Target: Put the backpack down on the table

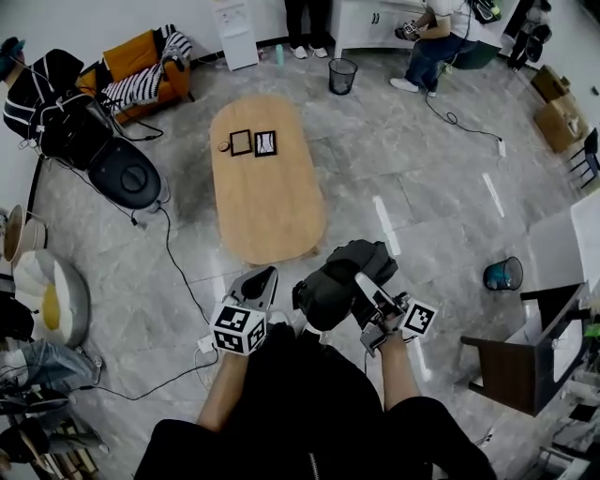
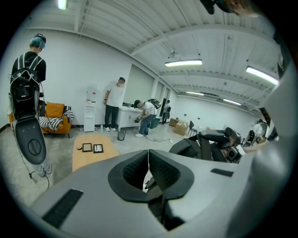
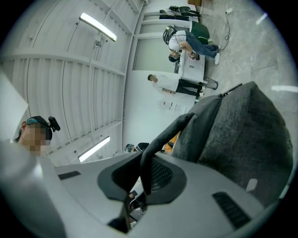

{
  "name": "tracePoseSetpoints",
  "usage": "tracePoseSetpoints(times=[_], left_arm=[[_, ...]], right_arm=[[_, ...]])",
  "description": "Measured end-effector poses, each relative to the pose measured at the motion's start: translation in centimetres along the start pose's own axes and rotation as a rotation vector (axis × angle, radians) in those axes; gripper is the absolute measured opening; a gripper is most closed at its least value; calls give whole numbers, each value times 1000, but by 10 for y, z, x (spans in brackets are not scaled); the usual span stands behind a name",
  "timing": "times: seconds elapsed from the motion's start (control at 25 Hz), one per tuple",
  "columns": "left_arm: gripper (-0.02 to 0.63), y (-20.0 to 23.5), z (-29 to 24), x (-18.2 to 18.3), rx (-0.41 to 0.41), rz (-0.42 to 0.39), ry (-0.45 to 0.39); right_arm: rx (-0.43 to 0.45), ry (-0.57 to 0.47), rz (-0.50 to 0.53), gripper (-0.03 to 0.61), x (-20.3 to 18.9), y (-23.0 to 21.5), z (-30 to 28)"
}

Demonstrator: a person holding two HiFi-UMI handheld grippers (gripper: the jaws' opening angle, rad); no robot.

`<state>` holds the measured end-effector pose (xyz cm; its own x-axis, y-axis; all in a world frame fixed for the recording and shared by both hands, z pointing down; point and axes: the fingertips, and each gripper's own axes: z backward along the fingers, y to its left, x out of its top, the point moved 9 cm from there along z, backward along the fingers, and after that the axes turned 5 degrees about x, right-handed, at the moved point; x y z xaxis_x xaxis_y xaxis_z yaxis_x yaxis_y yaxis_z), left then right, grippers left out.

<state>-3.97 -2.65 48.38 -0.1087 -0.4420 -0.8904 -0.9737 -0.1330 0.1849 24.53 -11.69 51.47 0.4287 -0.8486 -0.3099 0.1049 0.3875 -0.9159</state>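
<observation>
1. Here, the right tool (image 1: 360, 279) is clamped on a dark strap (image 3: 160, 135) of the backpack (image 1: 339, 279). In the right gripper view the strap runs down between the two jaws, and they press on it from both sides.
2. The left tool (image 1: 268, 275) is closed with nothing in it. In the left gripper view its jaws meet along a thin line.
3. The backpack, grey and black, hangs from the right tool in front of the person. In the head view it sits between the two tools, nearer the right one, and its grey fabric fills much of the right gripper view.
4. The backpack is not on the worktop (image 1: 272, 211). It is held off the near end of that oval wooden worktop, over the grey floor (image 1: 412, 187).
5. At the far end of the worktop lie two dark picture frames (image 1: 253, 142) side by side, with a small round object (image 1: 224, 145) just to their left.
6. Beyond the worktop stands a black mesh bin (image 1: 343, 75), and an orange sofa (image 1: 141, 58) carrying a striped cloth sits at the far left. A teal bin (image 1: 503, 274) stands on the floor to the right.
7. Other people stand at a white counter (image 1: 375, 23) at the far side of the room.
</observation>
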Motion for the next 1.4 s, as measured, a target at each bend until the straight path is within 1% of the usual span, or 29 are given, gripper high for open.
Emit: tracePoseSetpoints(times=[0.36,0.68,0.8,1.16,1.4], left_arm=[[15,11,-11,2,24,13,0],[15,31,-33,17,5,20,-13],[15,40,-45,20,-5,27,-6],[15,87,-85,34,-28,45,7],[15,128,-103,46,-35,55,24]], right_arm=[[-4,13,-4,35,14,-13,-13],[-21,15,-4,35,24,-21,-37],[-31,11,-5,35,29,-27,-45],[-75,23,-9,35,41,-56,-87],[-111,24,-24,35,47,-79,-126]])
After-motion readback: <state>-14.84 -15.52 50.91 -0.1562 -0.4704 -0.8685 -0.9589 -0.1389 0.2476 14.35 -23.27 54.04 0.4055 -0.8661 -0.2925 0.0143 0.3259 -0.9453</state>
